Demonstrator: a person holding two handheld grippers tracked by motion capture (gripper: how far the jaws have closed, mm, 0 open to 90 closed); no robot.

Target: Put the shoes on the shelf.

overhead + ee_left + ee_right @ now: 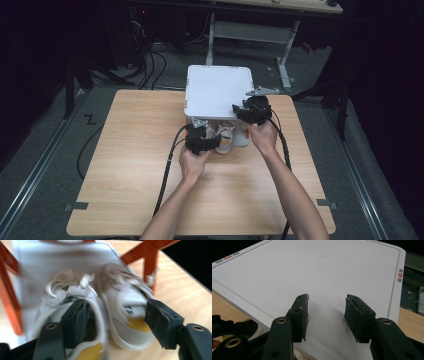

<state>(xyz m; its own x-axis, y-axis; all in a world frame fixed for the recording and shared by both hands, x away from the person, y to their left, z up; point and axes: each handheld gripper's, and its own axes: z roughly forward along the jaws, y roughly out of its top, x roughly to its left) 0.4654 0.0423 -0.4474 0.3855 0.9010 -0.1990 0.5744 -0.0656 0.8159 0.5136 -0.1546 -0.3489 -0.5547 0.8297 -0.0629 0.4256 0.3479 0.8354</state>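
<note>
a dim room with cables on the grey floor surrounds a light wooden table (130, 165). at its far middle stands a small rack (218, 90) with a white top shelf on orange legs (11, 302). under that shelf, on the white lower shelf, a pair of white shoes (82, 305) sits side by side, heels toward the person, yellow insoles showing; in the high view the shoes (223, 138) peek out at the rack's near edge.

the left gripper (202, 141) points at the heels. its jaws are spread: one pad sits inside the opening of the left-hand shoe, the other at the outer side of the right-hand shoe (130, 312), so the touching inner sides of the pair lie between them. whether the pads press on anything, i cannot tell, as that view is blurred. the right gripper (252, 110) rests over the near right corner of the top shelf (324, 272), jaws spread with nothing between them.
</note>
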